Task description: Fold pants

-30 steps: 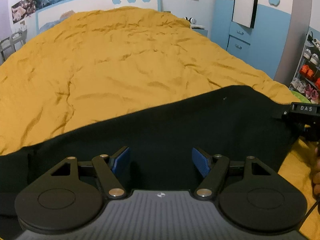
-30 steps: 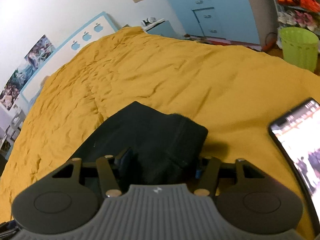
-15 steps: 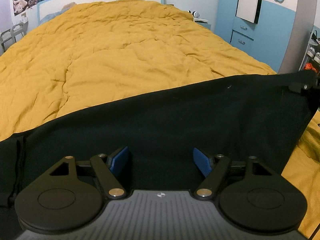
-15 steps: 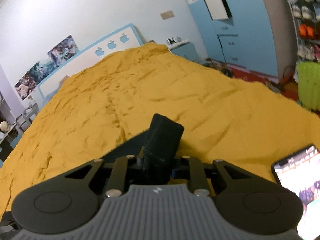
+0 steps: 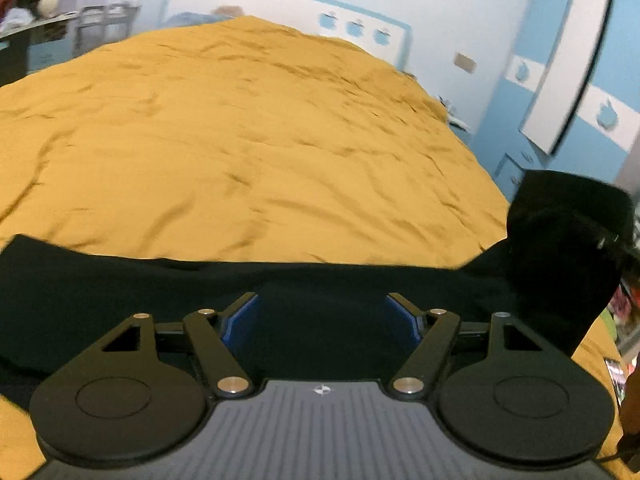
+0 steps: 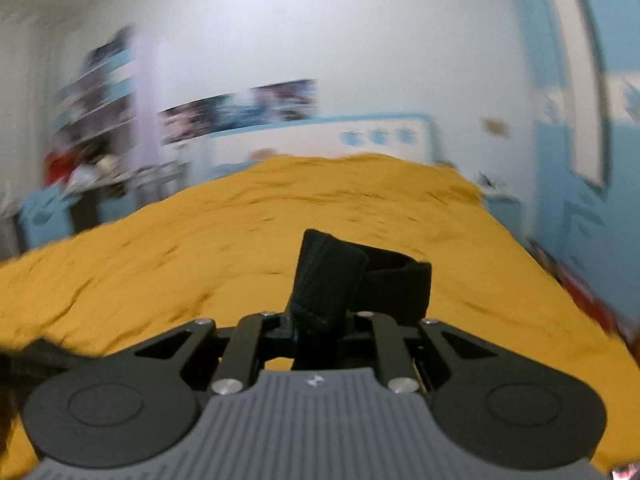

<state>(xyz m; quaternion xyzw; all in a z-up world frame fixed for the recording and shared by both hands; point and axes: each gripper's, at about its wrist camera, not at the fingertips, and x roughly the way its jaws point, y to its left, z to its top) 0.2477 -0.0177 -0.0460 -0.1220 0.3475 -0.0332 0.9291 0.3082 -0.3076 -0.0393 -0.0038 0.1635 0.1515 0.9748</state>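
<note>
In the left wrist view, the black pants lie as a wide dark band across the lower half of the frame, on the mustard-yellow bedspread. The left gripper is at the bottom centre, and its jaws stand wide apart. The blue pads are on both sides of the dark cloth, but they do not press on it; the fabric only lies under and between them. At the right edge of this frame one end of the pants rises up from the bed as a dark hanging flap, and part of a hand shows in the lower right corner.

In the right wrist view, which is blurred, the right gripper is at the lower centre. Its jaws are nearly together and are closing, and a thick folded piece of the pants is pinched between them. This piece stands up above the fingers in the middle of the frame, with a ribbed hem band bending off to the right. It is lifted above the bedspread, which fills the middle of the frame. In the upper half are a white wall, some posters and a white and blue headboard.
</note>
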